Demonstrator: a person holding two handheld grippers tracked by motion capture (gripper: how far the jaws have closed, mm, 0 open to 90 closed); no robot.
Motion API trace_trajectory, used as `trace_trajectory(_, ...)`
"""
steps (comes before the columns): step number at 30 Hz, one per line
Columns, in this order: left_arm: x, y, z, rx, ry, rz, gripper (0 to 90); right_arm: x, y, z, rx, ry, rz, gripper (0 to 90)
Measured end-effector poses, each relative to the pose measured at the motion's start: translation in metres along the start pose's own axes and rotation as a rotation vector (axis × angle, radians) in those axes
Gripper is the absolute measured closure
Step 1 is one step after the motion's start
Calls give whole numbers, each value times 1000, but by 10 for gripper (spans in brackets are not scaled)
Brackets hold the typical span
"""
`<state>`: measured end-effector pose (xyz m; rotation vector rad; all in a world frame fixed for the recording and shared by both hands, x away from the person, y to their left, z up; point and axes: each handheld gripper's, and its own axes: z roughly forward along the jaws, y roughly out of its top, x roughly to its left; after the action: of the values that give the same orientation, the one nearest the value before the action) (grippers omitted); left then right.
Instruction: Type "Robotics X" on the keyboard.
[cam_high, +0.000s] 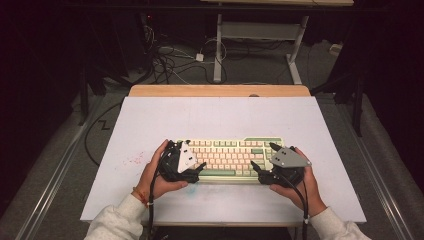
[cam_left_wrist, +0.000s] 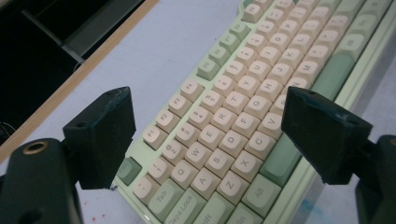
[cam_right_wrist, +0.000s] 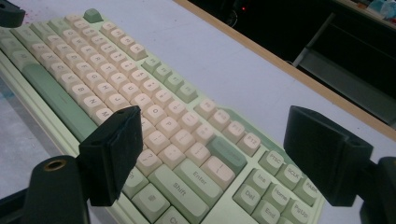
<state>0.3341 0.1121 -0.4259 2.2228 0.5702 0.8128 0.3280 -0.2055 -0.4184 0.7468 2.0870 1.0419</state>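
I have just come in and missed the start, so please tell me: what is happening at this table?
A person holds a two-jaw gripper in each hand over a green and cream keyboard on the white table. The left gripper straddles the keyboard's left end and the right gripper its right end. Both are open, their fingers on either side of the keyboard, not yet closed on it.

White surface with wooden edge strip along far side. Reddish speckle stain on surface near left. Beyond, grey floor, tangled cables, white desk frame legs. Dark surroundings either side.
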Motion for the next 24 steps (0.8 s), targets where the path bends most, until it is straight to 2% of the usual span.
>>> trace_trajectory(12,-1,-7,-15,-22,17,1,165,-4,-3,-16,-10,-21,-9,205)
trace_trajectory(24,-2,-13,-25,-33,13,4,165,-9,-7,-29,-17,-33,-9,205)
